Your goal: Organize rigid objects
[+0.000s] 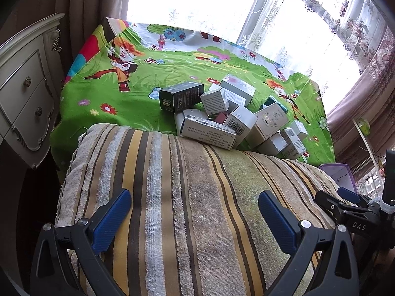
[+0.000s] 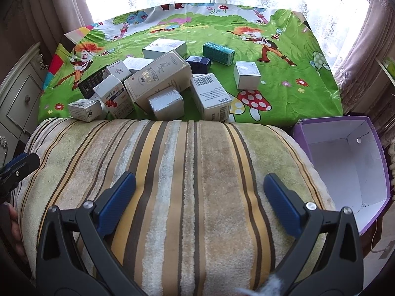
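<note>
Boxes point(image 2: 158, 83) lie heaped on the cartoon-printed green cloth point(image 2: 284, 98), crowded toward its near edge against the striped cushion point(image 2: 187, 172). A teal box point(image 2: 218, 53) and a small white box point(image 2: 246, 75) sit apart from the heap toward the far right. A purple bin point(image 2: 345, 162), open and white inside, stands beside the cushion's right end. Both the left gripper point(image 1: 195, 219) and the right gripper point(image 2: 200, 204) hover over the cushion with fingers spread apart, holding nothing.
</note>
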A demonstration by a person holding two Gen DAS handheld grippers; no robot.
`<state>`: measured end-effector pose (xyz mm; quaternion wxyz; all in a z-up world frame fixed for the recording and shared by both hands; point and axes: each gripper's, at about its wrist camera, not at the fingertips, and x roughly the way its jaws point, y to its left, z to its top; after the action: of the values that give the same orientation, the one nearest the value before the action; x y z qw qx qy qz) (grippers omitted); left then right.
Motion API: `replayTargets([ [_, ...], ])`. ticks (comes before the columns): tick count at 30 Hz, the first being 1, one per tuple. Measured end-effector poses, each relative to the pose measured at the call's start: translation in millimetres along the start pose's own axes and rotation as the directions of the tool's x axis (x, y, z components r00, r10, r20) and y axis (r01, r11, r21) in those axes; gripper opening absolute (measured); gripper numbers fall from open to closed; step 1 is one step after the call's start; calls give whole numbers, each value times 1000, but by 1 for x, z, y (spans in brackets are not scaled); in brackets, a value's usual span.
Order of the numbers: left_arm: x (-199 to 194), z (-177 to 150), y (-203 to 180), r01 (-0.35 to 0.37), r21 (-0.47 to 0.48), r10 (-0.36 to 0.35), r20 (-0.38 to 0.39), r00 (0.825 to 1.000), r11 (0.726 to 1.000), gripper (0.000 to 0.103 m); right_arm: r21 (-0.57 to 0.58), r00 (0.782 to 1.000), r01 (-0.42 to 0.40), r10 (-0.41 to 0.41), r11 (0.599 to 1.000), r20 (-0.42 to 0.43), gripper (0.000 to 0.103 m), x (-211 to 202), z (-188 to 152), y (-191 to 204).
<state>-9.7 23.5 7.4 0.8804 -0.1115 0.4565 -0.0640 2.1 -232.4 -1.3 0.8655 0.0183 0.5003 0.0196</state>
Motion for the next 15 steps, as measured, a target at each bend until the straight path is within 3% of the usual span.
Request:
replayTargets([
  [15, 5, -1, -6, -42, 47, 42, -20, 999, 998, 103, -13, 1000, -17, 17, 1000, -24, 103, 1, 2, -1],
])
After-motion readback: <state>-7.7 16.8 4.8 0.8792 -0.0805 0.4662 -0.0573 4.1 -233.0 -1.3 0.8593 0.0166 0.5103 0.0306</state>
